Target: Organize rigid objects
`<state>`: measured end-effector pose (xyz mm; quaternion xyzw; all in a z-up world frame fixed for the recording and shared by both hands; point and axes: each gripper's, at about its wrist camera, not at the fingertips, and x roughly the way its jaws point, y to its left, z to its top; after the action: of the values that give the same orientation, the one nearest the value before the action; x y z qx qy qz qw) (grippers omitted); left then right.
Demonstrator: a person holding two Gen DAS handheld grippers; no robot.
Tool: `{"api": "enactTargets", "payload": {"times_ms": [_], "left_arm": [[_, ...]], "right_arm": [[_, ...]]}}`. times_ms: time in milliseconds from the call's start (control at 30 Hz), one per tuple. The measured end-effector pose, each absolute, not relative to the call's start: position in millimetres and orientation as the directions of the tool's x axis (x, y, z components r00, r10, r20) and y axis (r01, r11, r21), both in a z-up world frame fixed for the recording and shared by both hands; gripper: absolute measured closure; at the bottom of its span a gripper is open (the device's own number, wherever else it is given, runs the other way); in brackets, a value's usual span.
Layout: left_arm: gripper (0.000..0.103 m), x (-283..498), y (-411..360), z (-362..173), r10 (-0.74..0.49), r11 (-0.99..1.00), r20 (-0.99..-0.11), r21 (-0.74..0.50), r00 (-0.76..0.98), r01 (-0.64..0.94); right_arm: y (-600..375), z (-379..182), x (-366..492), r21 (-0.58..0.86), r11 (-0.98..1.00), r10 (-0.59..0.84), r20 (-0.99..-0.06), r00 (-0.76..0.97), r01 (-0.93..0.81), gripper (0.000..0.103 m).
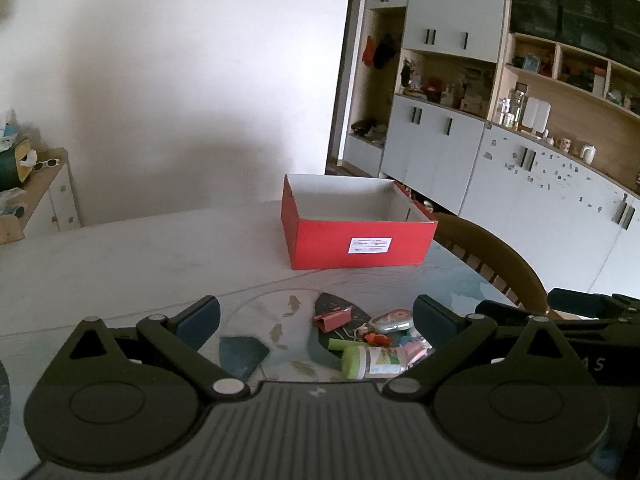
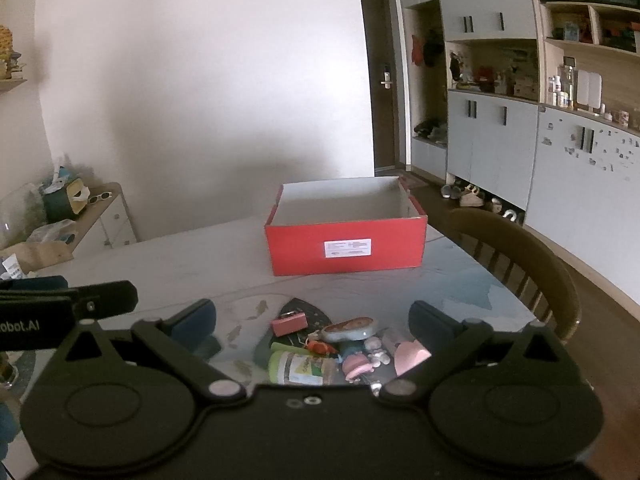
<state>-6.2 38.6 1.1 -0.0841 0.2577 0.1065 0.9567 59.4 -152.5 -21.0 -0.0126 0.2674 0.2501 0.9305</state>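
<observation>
An open red box (image 1: 356,246) (image 2: 346,246) with a white inside stands on the table (image 1: 140,256), beyond a small pile of objects. The pile holds a green-capped bottle (image 1: 372,360) (image 2: 298,368) lying on its side, a red clip (image 1: 332,318) (image 2: 289,324), an oval tape dispenser (image 1: 392,320) (image 2: 350,329) and pink bits (image 2: 358,364). My left gripper (image 1: 318,326) hangs open above the pile, nothing between its fingers. My right gripper (image 2: 312,328) is open too, over the same pile. The other gripper's body shows at each view's edge.
A wooden chair (image 2: 520,264) (image 1: 492,264) stands at the table's right side. A low sideboard (image 2: 96,220) with clutter is at the left wall. Grey cabinets and shelves (image 1: 520,140) line the right wall. The patterned table mat (image 1: 260,356) lies under the pile.
</observation>
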Motion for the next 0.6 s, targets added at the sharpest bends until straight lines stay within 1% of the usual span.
{"api": "enactTargets", "payload": {"times_ms": [233, 600], "left_arm": [[0.000, -10.2, 38.3, 2.0, 0.180, 0.958, -0.512, -0.103, 0.840, -0.267], [0.000, -8.4, 42.1, 0.1, 0.171, 0.959, -0.515, -0.108, 0.840, -0.261]], "right_arm": [[-148.0, -20.8, 59.2, 0.109, 0.872, 0.462, -0.503, 0.731, -0.477, 0.000], [-146.8, -20.7, 59.6, 0.109, 0.872, 0.462, -0.503, 0.730, -0.477, 0.000]]}}
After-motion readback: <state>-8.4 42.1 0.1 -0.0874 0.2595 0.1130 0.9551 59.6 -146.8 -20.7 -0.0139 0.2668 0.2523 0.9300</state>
